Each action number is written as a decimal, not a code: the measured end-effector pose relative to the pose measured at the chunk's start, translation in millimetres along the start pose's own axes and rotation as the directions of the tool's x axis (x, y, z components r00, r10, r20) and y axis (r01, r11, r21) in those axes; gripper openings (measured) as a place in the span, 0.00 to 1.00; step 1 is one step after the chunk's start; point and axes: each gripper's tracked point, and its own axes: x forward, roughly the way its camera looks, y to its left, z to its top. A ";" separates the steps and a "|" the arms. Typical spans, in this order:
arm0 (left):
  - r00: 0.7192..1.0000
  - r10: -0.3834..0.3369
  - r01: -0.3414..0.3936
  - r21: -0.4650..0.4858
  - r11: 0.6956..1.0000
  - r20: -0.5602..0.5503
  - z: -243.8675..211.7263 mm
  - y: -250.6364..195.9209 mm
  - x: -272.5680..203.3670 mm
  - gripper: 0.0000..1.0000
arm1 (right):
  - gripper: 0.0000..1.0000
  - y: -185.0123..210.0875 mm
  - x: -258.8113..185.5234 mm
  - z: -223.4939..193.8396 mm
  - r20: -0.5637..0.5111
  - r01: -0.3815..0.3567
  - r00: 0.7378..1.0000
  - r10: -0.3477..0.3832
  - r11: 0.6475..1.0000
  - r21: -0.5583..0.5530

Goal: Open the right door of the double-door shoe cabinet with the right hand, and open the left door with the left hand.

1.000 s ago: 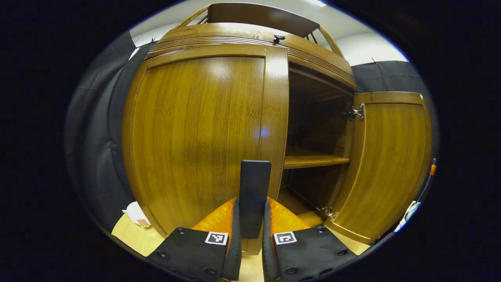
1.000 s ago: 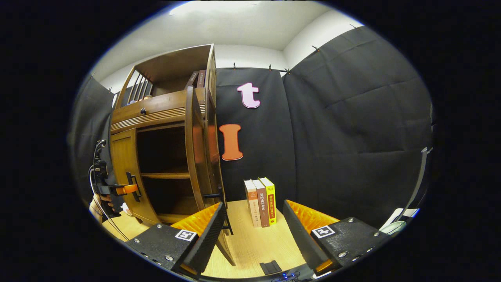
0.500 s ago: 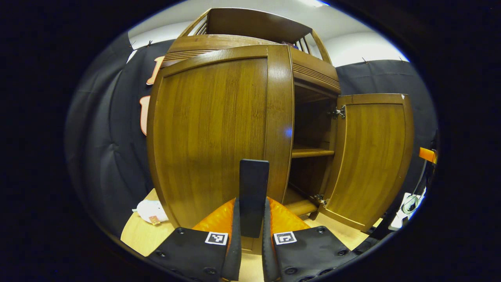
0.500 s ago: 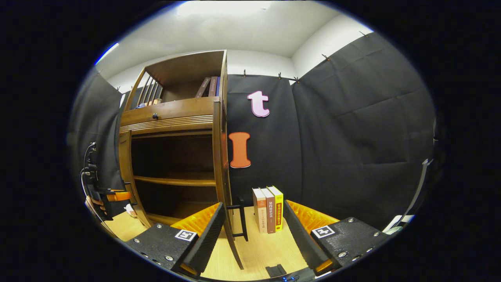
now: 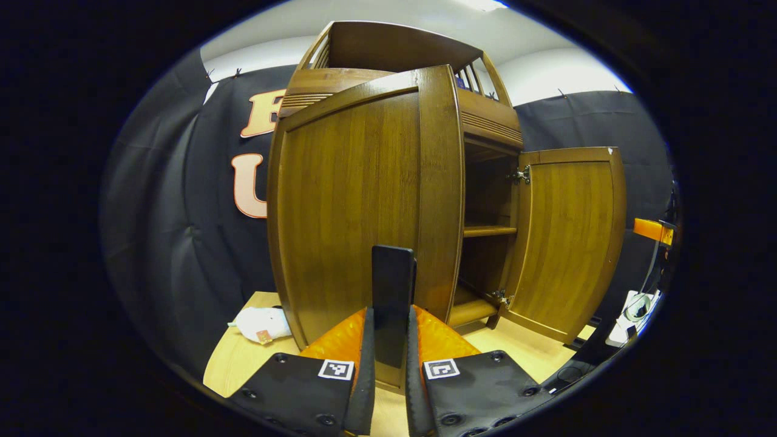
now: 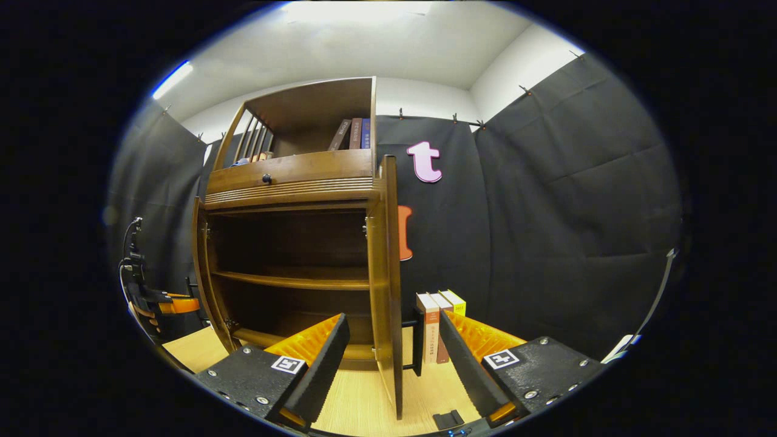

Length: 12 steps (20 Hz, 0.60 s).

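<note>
The brown wooden shoe cabinet [image 6: 291, 182] stands with both doors swung out. In the left gripper view the left door [image 5: 352, 206] is close in front, and my left gripper [image 5: 390, 315] is shut on its black handle [image 5: 393, 285]. Beyond it the right door [image 5: 570, 243] hangs wide open beside the dark shelves [image 5: 488, 230]. In the right gripper view the right door [image 6: 388, 273] is edge-on, its black handle [image 6: 419, 340] on the far side. My right gripper [image 6: 391, 370] is open, its fingers [image 6: 315, 364] apart on either side of the door's lower edge, not pressing it.
Several books [image 6: 438, 325] stand on the pale wooden table [image 6: 358, 403] right of the cabinet, and more books [image 6: 352, 133] sit on its top shelf. A white soft toy [image 5: 262, 323] lies left of the cabinet. The left gripper [image 6: 167, 303] and cables show at the far left.
The left door has swung further out with my left gripper on its handle. The right door has turned edge-on in the right gripper view, showing the whole interior.
</note>
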 end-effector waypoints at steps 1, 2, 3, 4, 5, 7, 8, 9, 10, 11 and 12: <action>1.000 0.012 -0.012 0.009 1.000 0.002 -0.9 5.8 -5.8 0.26 | 0.99 3.6 0.0 1.9 0.004 -0.006 1.000 0.006 1.000 -0.001; 1.000 0.017 -0.017 0.023 1.000 -0.002 -1.6 10.8 -10.8 0.22 | 0.99 7.3 -0.1 4.7 0.009 -0.012 1.000 0.012 1.000 -0.001; 1.000 0.024 -0.024 0.025 0.999 0.003 -2.4 13.9 -15.9 0.19 | 0.92 10.8 -0.1 6.7 0.014 -0.018 1.000 0.018 1.000 0.000; 1.000 0.029 -0.029 0.020 0.999 0.002 -1.7 18.9 -21.0 0.21 | 0.99 15.3 0.5 8.4 0.019 -0.024 1.000 0.024 1.000 0.001; 0.999 0.032 -0.032 0.008 0.999 0.005 -0.7 23.1 -26.2 0.20 | 0.99 19.1 0.1 9.8 0.022 -0.030 0.999 0.030 1.000 0.001; 0.999 0.033 -0.033 -0.008 0.999 0.006 -1.3 32.2 -34.4 0.14 | 0.99 28.4 1.6 9.3 0.021 -0.042 0.999 0.042 0.999 -0.003; 0.999 0.038 -0.038 -0.010 0.999 0.003 -2.3 36.5 -38.6 0.15 | 0.92 32.7 1.4 8.6 0.020 -0.049 0.999 0.049 0.999 -0.004; 0.999 0.043 -0.043 -0.009 0.999 0.005 -1.5 40.9 -41.8 0.15 | 0.92 36.9 1.8 8.5 0.019 -0.055 0.998 0.055 0.999 -0.004; 0.999 0.050 -0.050 -0.008 0.999 0.003 -1.8 45.2 -43.7 0.15 | 0.92 39.8 1.9 8.3 0.018 -0.059 0.998 0.059 0.998 -0.004; 0.998 0.058 -0.058 -0.006 0.998 0.003 -1.2 50.1 -47.0 0.15 | 0.92 42.7 3.0 7.5 0.017 -0.063 0.998 0.063 0.998 -0.003; 0.998 0.066 -0.066 -0.003 0.998 0.003 -1.7 54.9 -50.3 0.16 | 0.92 45.5 4.0 6.3 0.014 -0.067 0.998 0.067 0.998 -0.001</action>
